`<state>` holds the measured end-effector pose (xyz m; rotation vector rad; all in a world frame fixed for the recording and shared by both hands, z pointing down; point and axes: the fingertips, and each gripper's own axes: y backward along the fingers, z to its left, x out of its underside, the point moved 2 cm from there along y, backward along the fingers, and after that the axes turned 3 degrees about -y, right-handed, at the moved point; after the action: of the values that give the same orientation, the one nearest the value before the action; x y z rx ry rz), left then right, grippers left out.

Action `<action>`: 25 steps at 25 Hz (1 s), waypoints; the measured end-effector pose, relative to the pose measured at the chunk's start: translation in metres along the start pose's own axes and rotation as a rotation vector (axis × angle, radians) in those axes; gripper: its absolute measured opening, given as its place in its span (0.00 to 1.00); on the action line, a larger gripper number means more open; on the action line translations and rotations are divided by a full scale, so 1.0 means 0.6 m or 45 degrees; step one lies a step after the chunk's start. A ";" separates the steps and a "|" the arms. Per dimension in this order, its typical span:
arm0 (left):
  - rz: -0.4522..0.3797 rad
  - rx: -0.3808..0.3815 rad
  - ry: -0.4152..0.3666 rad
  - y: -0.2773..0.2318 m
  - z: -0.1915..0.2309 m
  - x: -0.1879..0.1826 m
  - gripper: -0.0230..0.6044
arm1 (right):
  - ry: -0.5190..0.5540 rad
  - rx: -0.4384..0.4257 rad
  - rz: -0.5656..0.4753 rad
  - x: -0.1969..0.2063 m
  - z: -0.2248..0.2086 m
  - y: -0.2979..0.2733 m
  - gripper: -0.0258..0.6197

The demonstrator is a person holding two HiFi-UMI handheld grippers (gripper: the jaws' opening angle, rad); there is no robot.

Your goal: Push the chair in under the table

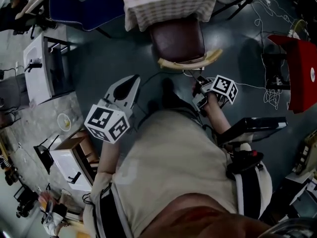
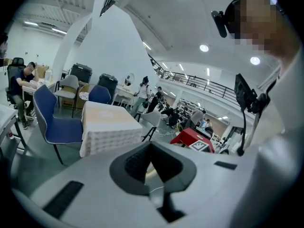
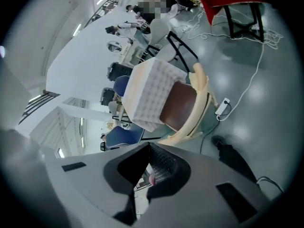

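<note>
The chair (image 1: 177,38) has a dark red seat and a cream curved back (image 1: 190,61); the front of its seat sits under the cloth-covered table (image 1: 168,1). My left gripper (image 1: 130,83) is shut and empty, off to the left of the chair back and short of it. My right gripper (image 1: 199,87) is shut too, with nothing in it, just below the right end of the back rail and apart from it. In the right gripper view the chair (image 3: 183,106) and table (image 3: 152,91) lie ahead of the shut jaws. The left gripper view shows the table (image 2: 107,127) beyond its closed jaws.
A blue chair (image 1: 84,6) stands left of the table. A red stand (image 1: 299,71) with loose cables (image 1: 267,90) is at the right. A white cabinet (image 1: 42,68) is at the left. A power strip (image 3: 222,107) lies on the floor by the chair.
</note>
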<state>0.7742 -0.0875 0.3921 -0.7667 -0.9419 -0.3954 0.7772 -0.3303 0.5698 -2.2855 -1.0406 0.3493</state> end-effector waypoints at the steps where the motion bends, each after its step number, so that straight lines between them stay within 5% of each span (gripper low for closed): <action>1: 0.013 0.003 -0.006 -0.012 -0.005 -0.004 0.05 | -0.033 0.026 0.014 -0.006 -0.017 -0.001 0.06; 6: 0.062 -0.019 -0.074 -0.063 -0.021 -0.033 0.05 | -0.150 0.070 0.053 -0.047 -0.069 -0.014 0.06; 22: 0.186 -0.077 -0.186 -0.137 0.021 -0.054 0.05 | -0.234 0.251 0.146 -0.088 -0.141 -0.080 0.06; 23: 0.189 -0.068 -0.193 -0.142 0.025 -0.055 0.05 | -0.239 0.243 0.150 -0.089 -0.142 -0.086 0.07; 25: 0.204 -0.037 -0.210 -0.148 0.034 -0.053 0.05 | -0.270 0.208 0.154 -0.085 -0.142 -0.098 0.37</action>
<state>0.6910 -0.1330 0.4093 -0.9051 -1.0222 -0.2079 0.7481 -0.3734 0.6728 -2.2031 -0.9393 0.7128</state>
